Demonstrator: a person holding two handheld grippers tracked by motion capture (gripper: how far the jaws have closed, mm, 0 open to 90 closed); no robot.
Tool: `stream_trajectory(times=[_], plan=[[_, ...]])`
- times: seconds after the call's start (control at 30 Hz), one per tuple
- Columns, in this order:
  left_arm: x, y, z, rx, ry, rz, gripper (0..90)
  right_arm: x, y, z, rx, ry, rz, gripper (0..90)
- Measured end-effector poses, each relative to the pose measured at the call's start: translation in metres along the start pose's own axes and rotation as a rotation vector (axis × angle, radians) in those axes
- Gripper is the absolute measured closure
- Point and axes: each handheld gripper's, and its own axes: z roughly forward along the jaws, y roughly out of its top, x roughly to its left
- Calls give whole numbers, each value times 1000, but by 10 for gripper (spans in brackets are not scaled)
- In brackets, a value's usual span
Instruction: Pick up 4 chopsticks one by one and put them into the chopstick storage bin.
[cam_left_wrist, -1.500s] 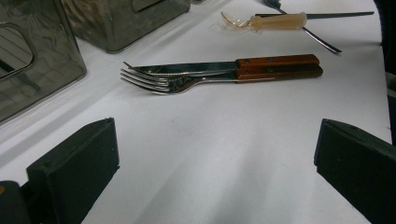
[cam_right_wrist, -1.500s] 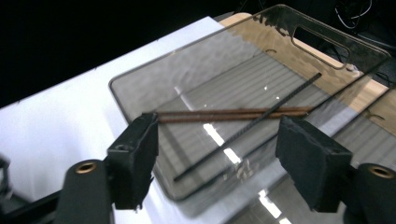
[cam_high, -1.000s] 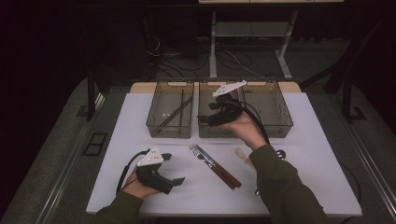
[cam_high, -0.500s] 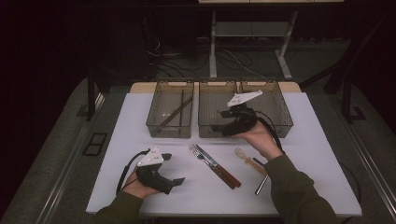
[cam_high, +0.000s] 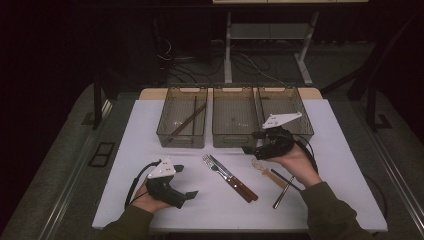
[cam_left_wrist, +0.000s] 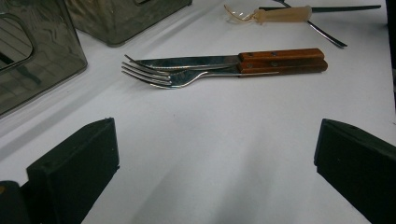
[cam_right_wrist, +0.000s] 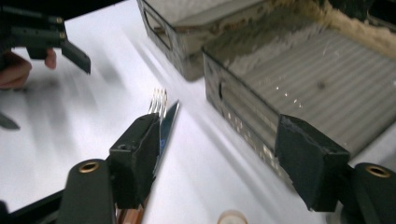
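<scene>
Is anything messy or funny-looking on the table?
Nothing looks spilled or broken. The fork and knife lie neatly side by side. The clear spoon and a dark utensil cross each other untidily near the right gripper. Chopsticks sit slanted in the left bin.

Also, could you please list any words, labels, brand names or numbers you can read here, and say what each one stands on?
None can be read: the smoky clear plastic bins, the wooden-handled fork and knife, the white tabletop and both black grippers bear no legible print.
</scene>
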Motion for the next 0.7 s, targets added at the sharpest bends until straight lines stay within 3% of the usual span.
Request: stream_trajectory(times=[0.43,0.7], plan=[[0,0,0,2,3,3,0,-9,-45,-30,43,-29,38,413],[0,0,0,2,3,5,0,-11,-68,-51,63,-48,50,517]])
